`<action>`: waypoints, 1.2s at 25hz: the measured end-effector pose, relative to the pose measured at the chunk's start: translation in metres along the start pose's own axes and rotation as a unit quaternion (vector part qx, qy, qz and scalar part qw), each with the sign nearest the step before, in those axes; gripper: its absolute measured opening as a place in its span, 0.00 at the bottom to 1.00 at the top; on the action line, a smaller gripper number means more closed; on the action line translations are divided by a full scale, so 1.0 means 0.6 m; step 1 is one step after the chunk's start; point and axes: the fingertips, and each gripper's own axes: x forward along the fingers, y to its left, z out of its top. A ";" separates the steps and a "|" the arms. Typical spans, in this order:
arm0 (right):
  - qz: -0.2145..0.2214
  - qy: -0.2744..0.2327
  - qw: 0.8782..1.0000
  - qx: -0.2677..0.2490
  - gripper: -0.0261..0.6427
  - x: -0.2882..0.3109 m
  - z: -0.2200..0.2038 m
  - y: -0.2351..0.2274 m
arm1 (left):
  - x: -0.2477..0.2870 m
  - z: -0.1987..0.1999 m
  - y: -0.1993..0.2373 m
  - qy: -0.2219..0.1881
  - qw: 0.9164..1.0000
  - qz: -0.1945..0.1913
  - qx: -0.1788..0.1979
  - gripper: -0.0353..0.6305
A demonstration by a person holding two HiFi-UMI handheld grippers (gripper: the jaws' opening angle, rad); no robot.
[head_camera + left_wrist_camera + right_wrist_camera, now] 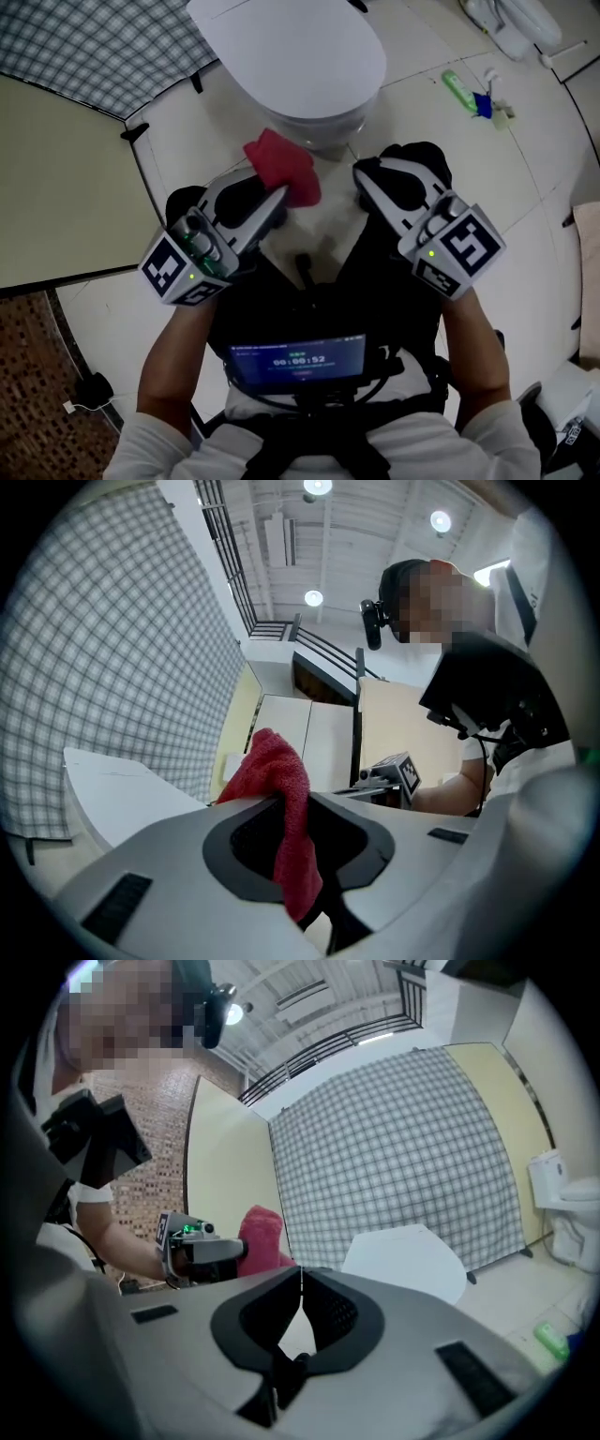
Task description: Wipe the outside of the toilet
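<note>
— Where is our cloth?
— Our left gripper (279, 195) has its jaws clamped on the red terry cloth (281, 167). One bunch stands up above the jaws and a tail hangs down between them
— And the toilet?
— The white toilet (323, 127) is straight ahead of us, its lid (291, 47) down. In the head view we hold the cloth at the front of the bowl, just under the lid's edge; we cannot tell whether it touches the porcelain
— What are we doing with the right gripper (361, 173)?
— Its jaws are together with nothing between them. It points at the bowl's front, just to the right of the cloth and apart from the left gripper
— Anything else around us?
— A green bottle (457, 87) lies on the tiled floor (525, 187) to the right of the toilet, and a checked screen (94, 47) stands to its left
</note>
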 end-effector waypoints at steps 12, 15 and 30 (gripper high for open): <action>0.047 0.001 0.999 -0.008 0.17 0.004 0.000 0.026 | 0.014 -0.008 -0.066 0.002 0.999 -0.028 -0.039 0.15; 0.060 0.005 0.998 -0.011 0.22 0.013 -0.002 0.038 | -0.005 -0.011 -0.067 0.000 0.999 -0.014 -0.049 0.15; 0.205 0.007 0.978 0.034 0.46 0.027 -0.009 0.133 | -0.023 -0.007 -0.056 -0.038 0.993 -0.020 -0.114 0.15</action>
